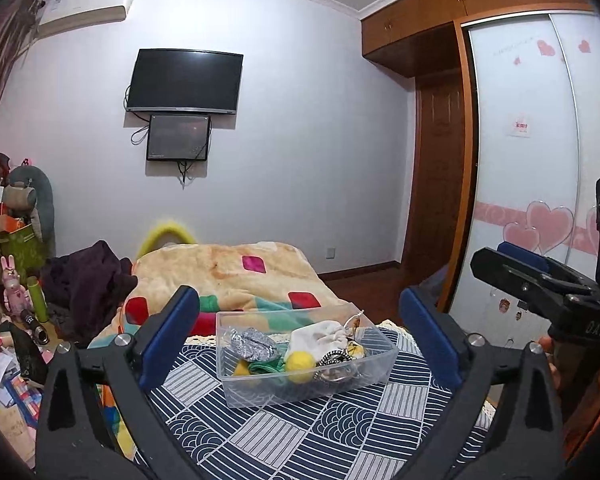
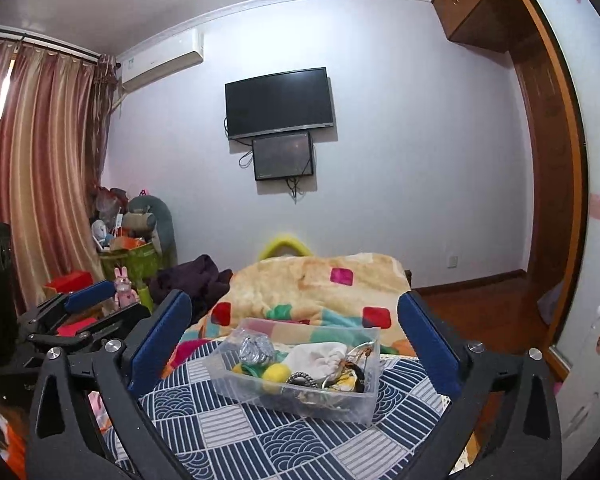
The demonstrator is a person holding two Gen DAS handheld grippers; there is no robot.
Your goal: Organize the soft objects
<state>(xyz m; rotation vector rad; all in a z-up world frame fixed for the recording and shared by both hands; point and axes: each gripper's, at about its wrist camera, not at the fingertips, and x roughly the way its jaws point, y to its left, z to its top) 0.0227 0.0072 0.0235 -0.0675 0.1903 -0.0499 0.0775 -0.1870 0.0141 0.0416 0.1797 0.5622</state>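
Observation:
A clear plastic bin (image 1: 236, 392) (image 2: 370, 400) sits on a navy patterned cloth (image 1: 300, 436) (image 2: 236, 432). It holds a silver crinkled piece (image 1: 254, 343) (image 2: 254, 350), a white drawstring pouch (image 1: 320, 338) (image 2: 320, 358), a yellow ball (image 1: 300, 362) (image 2: 276, 372), green fabric (image 1: 266, 368) and some metal rings (image 1: 334, 364). My left gripper (image 1: 300, 340) is open and empty, just short of the bin. My right gripper (image 2: 296, 340) is open and empty, also short of the bin. Each gripper shows at the edge of the other's view.
A folded patchwork blanket (image 1: 236, 276) (image 2: 312, 284) lies behind the bin. Dark clothes (image 1: 88, 280) lie to its left. A cluttered side table with toys (image 1: 16, 280) stands at the left. A wardrobe (image 1: 540, 160) stands at the right.

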